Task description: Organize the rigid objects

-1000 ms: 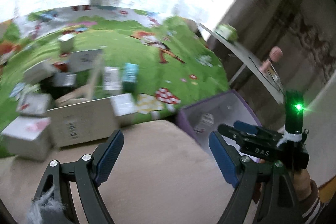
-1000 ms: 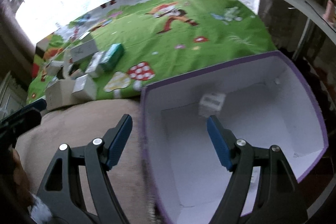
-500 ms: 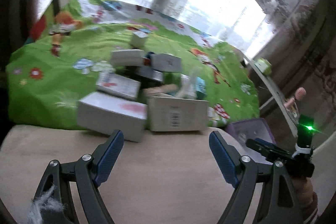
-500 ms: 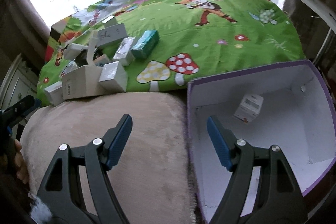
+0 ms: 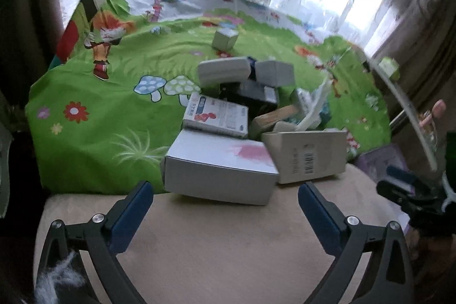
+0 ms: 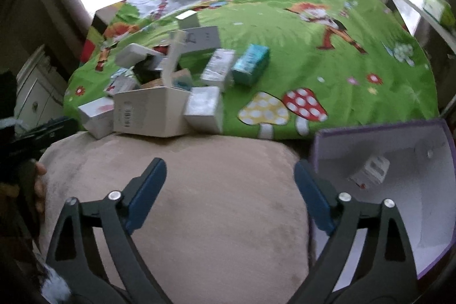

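Several small cartons lie piled on a green cartoon cloth. Nearest my left gripper is a silver box with a pink patch, just beyond the fingertips; a white box with a barcode leans beside it. The left jaws are opening, with nothing between them. My right gripper hovers over a beige cushion, its jaws also opening and empty. A purple-edged open box at its right holds one small white carton. A teal carton and a silver one lie on the cloth.
A bright window runs behind the cloth. A glass shelf with a green pack stands at the right. A white cabinet is at the left. The other gripper and the hand holding it show at the right edge.
Both grippers swung left: the left one off the purple box onto the carton pile, the right one off that box to over the cushion. Both jaws stand wider.
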`<state>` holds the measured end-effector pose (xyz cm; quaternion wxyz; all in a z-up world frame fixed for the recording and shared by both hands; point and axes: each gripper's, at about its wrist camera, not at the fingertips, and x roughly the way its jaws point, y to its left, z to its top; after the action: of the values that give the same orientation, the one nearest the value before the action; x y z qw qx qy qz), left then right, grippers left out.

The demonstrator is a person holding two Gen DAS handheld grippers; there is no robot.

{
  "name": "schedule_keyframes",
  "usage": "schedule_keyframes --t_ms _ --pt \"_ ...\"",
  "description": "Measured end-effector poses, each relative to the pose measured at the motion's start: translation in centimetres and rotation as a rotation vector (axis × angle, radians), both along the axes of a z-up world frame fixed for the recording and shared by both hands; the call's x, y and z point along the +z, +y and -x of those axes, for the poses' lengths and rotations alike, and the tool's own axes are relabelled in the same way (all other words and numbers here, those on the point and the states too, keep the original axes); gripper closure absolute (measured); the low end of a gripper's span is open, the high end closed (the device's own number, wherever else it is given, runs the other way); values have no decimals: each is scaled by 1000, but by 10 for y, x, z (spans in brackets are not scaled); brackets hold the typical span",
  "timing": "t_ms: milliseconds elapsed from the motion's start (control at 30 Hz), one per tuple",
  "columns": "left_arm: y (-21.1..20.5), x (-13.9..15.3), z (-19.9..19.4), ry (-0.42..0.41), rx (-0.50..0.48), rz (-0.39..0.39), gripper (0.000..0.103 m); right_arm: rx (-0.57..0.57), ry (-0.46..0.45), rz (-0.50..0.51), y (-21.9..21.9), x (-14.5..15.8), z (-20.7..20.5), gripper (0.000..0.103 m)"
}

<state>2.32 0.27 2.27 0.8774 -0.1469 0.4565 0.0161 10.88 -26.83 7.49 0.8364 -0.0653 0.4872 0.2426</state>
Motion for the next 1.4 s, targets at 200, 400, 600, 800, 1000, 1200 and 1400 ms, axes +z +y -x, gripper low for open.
schedule_keyframes --t_ms 200,400,600,800,1000,1200,1400 --pt "2 -11 -12 67 -30 -12 0 178 -120 101 43 8 5 6" --pt "1 -17 -21 106 -62 -28 0 416 -249 256 81 7 8 6" --pt "0 -24 -29 138 -84 -39 0 690 -359 430 110 -6 12 6" --pt "1 -25 -30 143 -88 -42 0 893 -334 498 130 -18 10 6" --pt "0 -25 -33 141 -94 -52 1 968 -327 537 145 -26 6 6" --pt "-2 -24 -33 134 -99 -61 11 970 -298 515 151 -31 2 7" --pt "1 -19 -27 106 -82 -52 11 968 -226 449 148 -35 1 36"
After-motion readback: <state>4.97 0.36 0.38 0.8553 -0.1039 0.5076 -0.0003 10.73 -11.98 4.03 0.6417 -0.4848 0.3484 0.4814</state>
